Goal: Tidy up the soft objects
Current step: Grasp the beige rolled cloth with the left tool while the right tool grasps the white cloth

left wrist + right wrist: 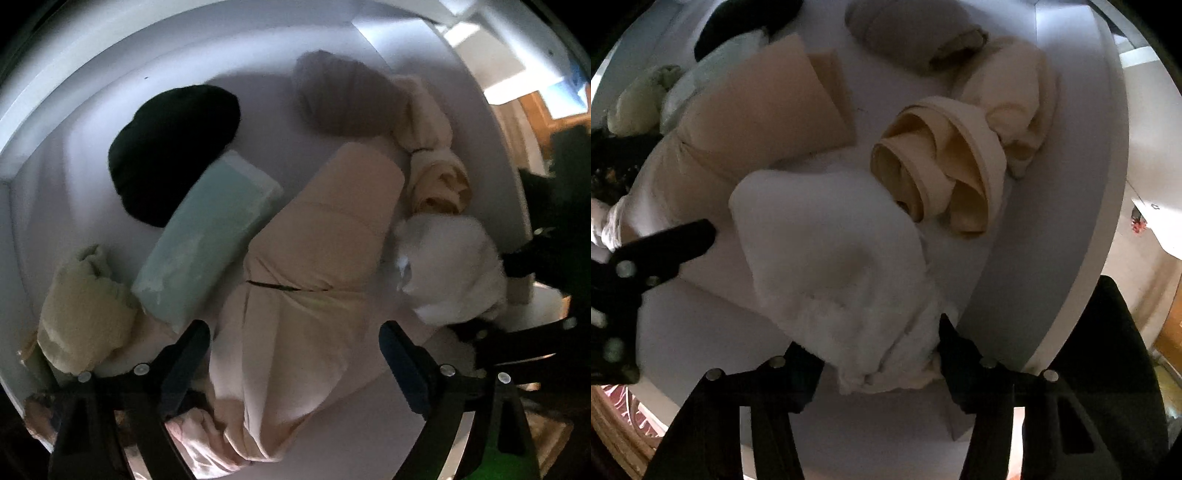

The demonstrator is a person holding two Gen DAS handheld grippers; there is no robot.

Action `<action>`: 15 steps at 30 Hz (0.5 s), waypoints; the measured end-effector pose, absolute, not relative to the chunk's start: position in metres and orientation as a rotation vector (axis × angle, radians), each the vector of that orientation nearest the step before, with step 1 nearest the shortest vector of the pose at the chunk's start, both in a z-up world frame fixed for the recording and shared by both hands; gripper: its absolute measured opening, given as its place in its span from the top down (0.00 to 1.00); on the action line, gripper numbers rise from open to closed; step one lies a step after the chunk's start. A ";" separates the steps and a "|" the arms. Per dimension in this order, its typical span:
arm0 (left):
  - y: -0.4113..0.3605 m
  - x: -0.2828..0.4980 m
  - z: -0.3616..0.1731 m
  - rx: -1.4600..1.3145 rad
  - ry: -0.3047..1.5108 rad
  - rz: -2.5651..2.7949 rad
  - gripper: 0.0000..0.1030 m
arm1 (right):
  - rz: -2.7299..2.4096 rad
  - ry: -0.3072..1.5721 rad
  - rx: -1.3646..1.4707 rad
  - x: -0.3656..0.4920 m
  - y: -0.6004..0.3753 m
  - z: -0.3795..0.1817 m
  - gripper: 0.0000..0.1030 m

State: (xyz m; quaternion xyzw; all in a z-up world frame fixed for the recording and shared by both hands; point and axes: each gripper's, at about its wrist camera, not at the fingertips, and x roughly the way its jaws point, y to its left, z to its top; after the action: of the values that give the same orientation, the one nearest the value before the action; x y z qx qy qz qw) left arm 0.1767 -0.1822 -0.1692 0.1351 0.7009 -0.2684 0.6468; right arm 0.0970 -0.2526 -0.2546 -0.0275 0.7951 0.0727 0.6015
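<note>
I look down into a white drawer point(55, 85). My left gripper point(295, 332) stands wide open astride a folded beige cloth point(325, 236), whose near end lies between the fingers without being pressed. In the right wrist view my right gripper point(877, 343) is shut on the bunched lower edge of a white fluffy cloth point(827, 251), which spreads out ahead of the fingers. That white cloth point(450, 266) also shows at the right of the left wrist view. The beige cloth point(757, 110) lies to its upper left.
Also in the drawer: a black roll point(173, 147), a pale green pack point(207, 236), a cream fluffy piece point(85, 310), a grey roll point(343, 96) and a banded cream roll point(938, 166). The drawer wall point(1071, 221) runs along the right.
</note>
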 end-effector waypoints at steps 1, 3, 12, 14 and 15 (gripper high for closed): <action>-0.186 0.176 -0.170 0.323 1.593 -0.611 0.11 | 0.162 1.822 -0.018 0.098 -0.258 -0.248 0.49; -0.191 0.171 -0.171 0.339 1.591 -0.612 0.15 | 0.143 1.781 0.080 0.101 -0.270 -0.234 0.50; -0.216 0.167 -0.165 0.392 1.563 -0.597 0.16 | 0.034 1.615 0.543 0.076 -0.332 -0.185 0.50; -0.213 0.164 -0.180 0.400 1.569 -0.594 0.20 | 0.028 1.623 0.573 0.071 -0.342 -0.187 0.49; -0.214 0.163 -0.184 0.415 1.570 -0.587 0.25 | 0.026 1.628 0.577 0.069 -0.343 -0.189 0.49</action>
State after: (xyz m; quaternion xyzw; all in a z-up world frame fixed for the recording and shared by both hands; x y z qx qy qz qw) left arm 0.1625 -0.2143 -0.1840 0.1828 0.6910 -0.2583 0.6500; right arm 0.0692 -0.3426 -0.1888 0.2541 0.7164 0.0115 0.6496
